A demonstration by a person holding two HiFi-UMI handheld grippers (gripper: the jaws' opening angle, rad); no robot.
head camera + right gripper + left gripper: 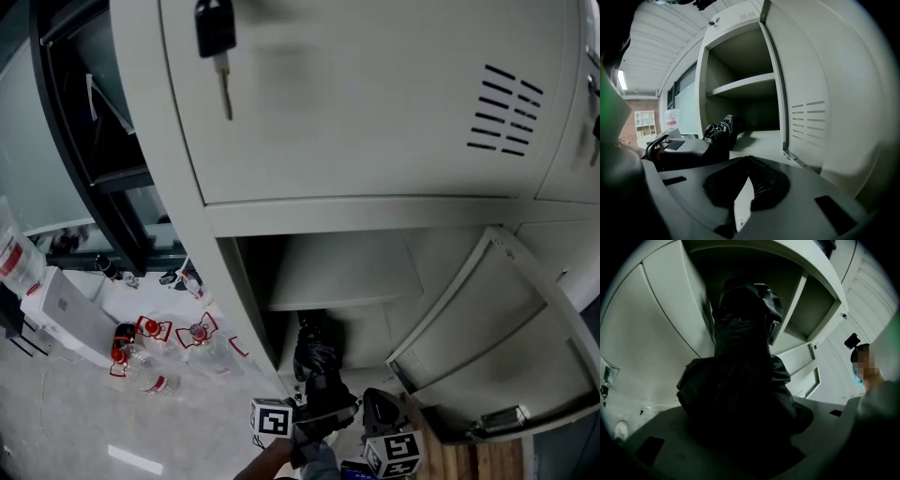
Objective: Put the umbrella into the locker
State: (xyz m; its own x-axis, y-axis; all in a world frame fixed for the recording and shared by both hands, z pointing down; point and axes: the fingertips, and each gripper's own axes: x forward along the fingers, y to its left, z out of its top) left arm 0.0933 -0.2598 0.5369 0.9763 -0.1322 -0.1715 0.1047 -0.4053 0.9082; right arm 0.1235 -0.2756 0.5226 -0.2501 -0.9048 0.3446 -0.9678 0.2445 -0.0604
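- One end of the umbrella (pixel 317 367) is already inside the open lower compartment of the locker (pixel 375 217). The near end lies at the compartment's mouth, in the left gripper (pixel 314 420).
- Judged progress: insertion is under way but not complete. Remaining steps are pushing the umbrella fully in, letting go and withdrawing.
- Umbrella condition: black, folded into a short bundle, with crumpled, slightly glossy fabric. In the right gripper view its far end rests on the compartment floor below the shelf (pixel 740 85).
- Left gripper: clamped on the umbrella, whose dark fabric fills the space between the jaws in the left gripper view.
- Right gripper (pixel 746 161): jaws pressed together at the tips with nothing between them. It is held just outside the compartment, beside the left gripper.
- Door (pixel 487 347): swung wide to the right, clear of the opening.
- Surroundings: a key (pixel 217 47) hangs from the upper door, and plastic bottles (pixel 155 361) lie on the floor to the left of the locker.
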